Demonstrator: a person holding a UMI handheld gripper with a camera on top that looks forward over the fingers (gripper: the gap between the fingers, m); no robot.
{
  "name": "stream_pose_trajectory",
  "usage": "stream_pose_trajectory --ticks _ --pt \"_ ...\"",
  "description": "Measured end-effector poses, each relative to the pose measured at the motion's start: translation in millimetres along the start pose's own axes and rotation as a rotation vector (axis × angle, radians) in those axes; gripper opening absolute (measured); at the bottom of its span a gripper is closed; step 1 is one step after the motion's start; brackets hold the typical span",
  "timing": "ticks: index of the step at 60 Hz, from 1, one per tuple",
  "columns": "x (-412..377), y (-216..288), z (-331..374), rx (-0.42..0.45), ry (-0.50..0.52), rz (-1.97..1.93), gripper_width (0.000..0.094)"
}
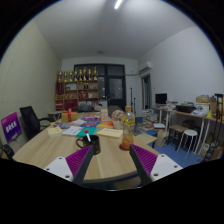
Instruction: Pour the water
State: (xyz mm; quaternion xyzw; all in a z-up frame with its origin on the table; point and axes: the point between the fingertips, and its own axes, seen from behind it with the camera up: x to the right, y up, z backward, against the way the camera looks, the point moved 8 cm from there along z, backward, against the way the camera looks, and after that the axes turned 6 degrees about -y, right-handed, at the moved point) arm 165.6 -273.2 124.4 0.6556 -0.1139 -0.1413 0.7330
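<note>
One upright bottle stands on the surface ahead-right of the tool, whose fingers gape, holding nothing.

Mug on table — bottle to its right.

**Room: cluttered workspace, white walls, overhead strip light**

White walls and ceiling; a strip light glows overhead. Far wall has a dark window or glazed door. Left of it, a shelving unit with a row of yellowish objects on top. Light wooden table in the foreground. Black chair at left. Desk with equipment along the right wall, white stool beside it.
</note>
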Motion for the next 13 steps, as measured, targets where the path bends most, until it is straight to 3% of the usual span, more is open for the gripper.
stream_pose_trajectory --ticks 13 --pt "-32 -4 102 -0.008 0.025 -0.035 0.0832"
